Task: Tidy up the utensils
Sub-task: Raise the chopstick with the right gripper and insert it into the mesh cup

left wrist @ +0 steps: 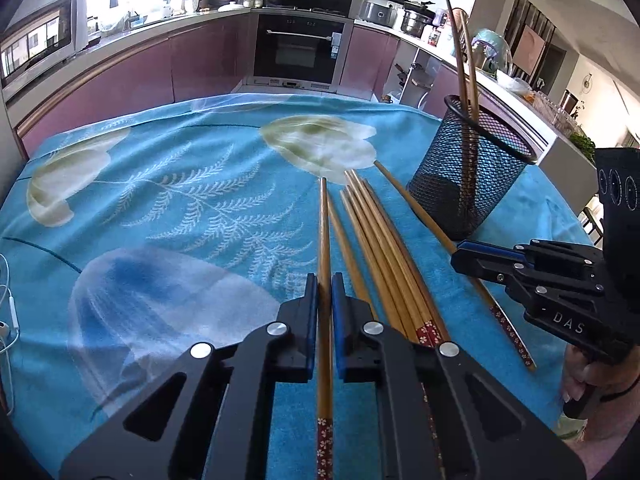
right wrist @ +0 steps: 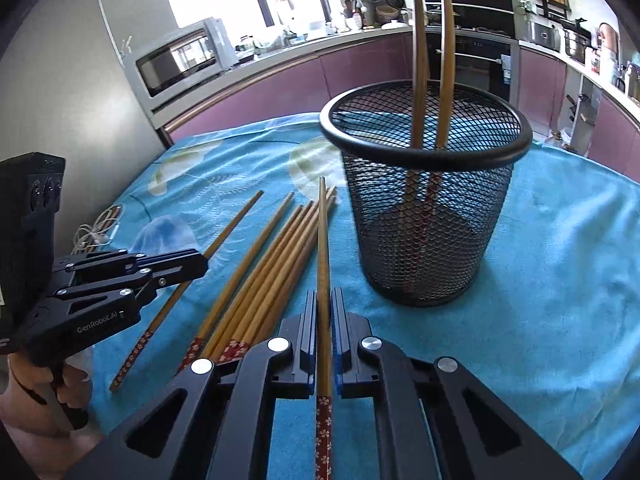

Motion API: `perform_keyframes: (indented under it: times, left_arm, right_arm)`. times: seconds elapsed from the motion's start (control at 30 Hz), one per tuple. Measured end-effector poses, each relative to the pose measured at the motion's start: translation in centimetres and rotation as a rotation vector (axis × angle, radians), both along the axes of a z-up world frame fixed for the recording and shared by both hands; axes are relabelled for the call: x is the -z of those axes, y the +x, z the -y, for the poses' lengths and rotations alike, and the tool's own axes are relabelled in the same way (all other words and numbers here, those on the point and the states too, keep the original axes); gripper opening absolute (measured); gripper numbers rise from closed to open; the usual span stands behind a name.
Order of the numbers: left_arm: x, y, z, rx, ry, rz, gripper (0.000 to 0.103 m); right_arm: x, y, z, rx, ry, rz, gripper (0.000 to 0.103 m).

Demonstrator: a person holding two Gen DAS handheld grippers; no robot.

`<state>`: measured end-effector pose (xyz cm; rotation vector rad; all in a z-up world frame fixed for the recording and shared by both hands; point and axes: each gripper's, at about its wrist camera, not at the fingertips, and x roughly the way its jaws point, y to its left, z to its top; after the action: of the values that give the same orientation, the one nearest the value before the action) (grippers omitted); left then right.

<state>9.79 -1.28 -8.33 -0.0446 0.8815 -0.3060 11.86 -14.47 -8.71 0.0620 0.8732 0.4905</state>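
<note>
Left gripper [left wrist: 325,280]: jaws drawn in narrow on a single chopstick [left wrist: 324,232], which runs lengthwise between the blue pads, tip pointing away, red flowered end back under the gripper body.
Right gripper [right wrist: 325,296]: likewise clamped on one chopstick [right wrist: 323,240], lying straight along its fingers.
Loose chopsticks [left wrist: 380,248]: a bundle flat on the blue cloth [left wrist: 180,200], between the two grippers (just beside the left one's fingers).
Mesh holder [right wrist: 424,200]: upright on the cloth, ahead and to the right of the right gripper, well clear of its fingers.
Holder contents: two chopsticks [right wrist: 420,40] standing inside, leaning on the rim.
Lift status: whether either gripped chopstick is clear of the cloth cannot be judged from these angles.
</note>
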Motion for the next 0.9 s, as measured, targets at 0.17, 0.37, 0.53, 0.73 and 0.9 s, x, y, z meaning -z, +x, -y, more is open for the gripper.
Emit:
perform_keyframes:
  times: [0.17, 0.37, 0.53, 0.73, 0.9]
  left_arm:
    - [0.3, -0.9, 0.8, 0.056, -0.001, -0.014, 0.008]
    - [1.3, -0.4, 0.9, 0.063, 0.021, -0.043, 0.008]
    - [1.5, 0.3, 1.1, 0.072, 0.038, -0.055, 0.009]
    - [1.4, 0.6, 1.1, 0.066, 0.034, -0.056, 0.008]
    - [0.1, -0.2, 1.0, 0.075, 0.019, -0.025, 0.008]
  right_arm:
    - [0.2, -0.4, -0.8, -0.055, -0.015, -0.022, 0.006]
    - [0.9, 0.1, -1.6, -0.063, -0.053, -0.045, 0.006]
    - [1.0, 0.8, -2.1, -0.071, -0.077, -0.04, 0.007]
    - [0.3, 0.3, -1.4, -0.065, -0.033, -0.016, 0.006]
    - [-1.8, -1.0, -0.1, -0.066, 0.012, 0.045, 0.006]
